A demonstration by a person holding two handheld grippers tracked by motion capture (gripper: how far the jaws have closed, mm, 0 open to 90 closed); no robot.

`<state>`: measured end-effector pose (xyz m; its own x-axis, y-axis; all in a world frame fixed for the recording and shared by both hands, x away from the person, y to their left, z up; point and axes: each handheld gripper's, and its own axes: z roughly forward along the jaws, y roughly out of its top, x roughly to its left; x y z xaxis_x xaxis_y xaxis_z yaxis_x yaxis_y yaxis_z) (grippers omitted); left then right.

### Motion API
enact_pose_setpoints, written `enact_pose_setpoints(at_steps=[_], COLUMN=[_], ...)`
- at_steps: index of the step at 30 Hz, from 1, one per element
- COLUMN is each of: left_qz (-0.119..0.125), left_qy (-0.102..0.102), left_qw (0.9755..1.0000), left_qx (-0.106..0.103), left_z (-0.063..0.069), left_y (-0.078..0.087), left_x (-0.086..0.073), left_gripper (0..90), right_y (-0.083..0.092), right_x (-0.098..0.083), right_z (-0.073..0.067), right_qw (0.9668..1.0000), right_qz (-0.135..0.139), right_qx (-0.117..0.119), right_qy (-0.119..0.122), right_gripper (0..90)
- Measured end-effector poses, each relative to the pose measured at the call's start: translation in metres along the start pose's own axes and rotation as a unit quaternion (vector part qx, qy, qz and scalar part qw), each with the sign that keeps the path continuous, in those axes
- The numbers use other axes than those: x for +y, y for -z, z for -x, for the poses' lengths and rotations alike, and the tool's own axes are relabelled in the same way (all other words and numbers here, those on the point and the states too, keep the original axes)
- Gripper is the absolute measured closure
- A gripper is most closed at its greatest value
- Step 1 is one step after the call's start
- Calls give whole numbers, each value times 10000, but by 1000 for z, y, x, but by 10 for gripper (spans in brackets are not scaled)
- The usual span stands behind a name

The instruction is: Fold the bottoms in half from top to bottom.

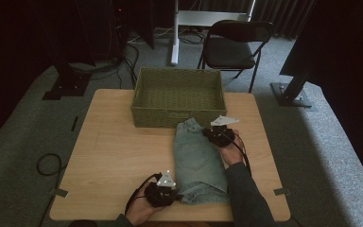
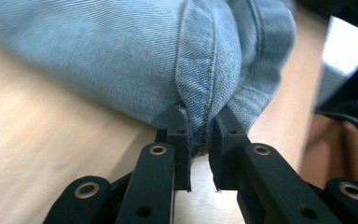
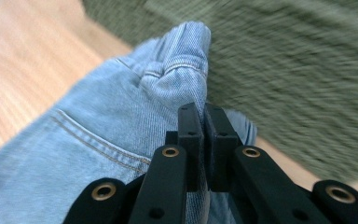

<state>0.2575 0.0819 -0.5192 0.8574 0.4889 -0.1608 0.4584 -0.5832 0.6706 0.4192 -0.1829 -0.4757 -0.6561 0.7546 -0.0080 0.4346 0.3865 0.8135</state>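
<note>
A folded pair of light-blue denim shorts (image 1: 197,161) lies on the pale wooden desk (image 1: 113,156), right of centre, running from the near edge up to the front wall of a rectangular olive-green woven basket (image 1: 178,97) at the far edge. The left gripper (image 1: 164,191), at the near edge, has its black fingers (image 2: 179,135) clamped on a stitched hem fold at the shorts' near-left corner. The right gripper (image 1: 216,132), beside the basket, has its fingers (image 3: 190,140) pinched tight on the bunched waistband at the shorts' far-right corner.
</note>
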Motion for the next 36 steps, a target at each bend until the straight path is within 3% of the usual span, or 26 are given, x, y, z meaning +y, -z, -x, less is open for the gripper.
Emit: enact_pose_setpoints(at_steps=[2,4,7,9,14,20,27,32,36], left_qz=[61,172,183,203,142,129,99,232,225], left_qy=[118,250,217,232,108,76,134,338,221], left_qw=[9996,9989,9977,9978,9978,9988,9984,9980,9986], left_qx=[244,352,613,586,638,475,547,487,433], left_z=[-5,-10,-11,-10,-4,-2,-5,-11,-9], left_y=[6,14,21,23,20,23,32,28,18], left_x=[0,-1,-5,-7,-10,-13,-20,-22,-18], left_gripper=[814,817,819,819,810,788,748,588,469], right_y=[11,20,27,31,33,34,32,30,30], right_x=[-2,-9,-26,-39,-61,-70,-71,-73,-73], right_z=[7,16,29,36,37,39,40,41,41], right_qw=[9998,9991,9975,9964,9947,9935,9927,9924,9927], right_qz=[59,18,-84,-122,-192,-277,-324,-345,-361], right_qx=[-178,-343,-468,-411,-433,-484,-496,-499,-498], right_qy=[-114,-255,-516,-729,-908,-993,-1050,-1069,-1035], right_gripper=[876,876,876,876,874,865,862,859,849])
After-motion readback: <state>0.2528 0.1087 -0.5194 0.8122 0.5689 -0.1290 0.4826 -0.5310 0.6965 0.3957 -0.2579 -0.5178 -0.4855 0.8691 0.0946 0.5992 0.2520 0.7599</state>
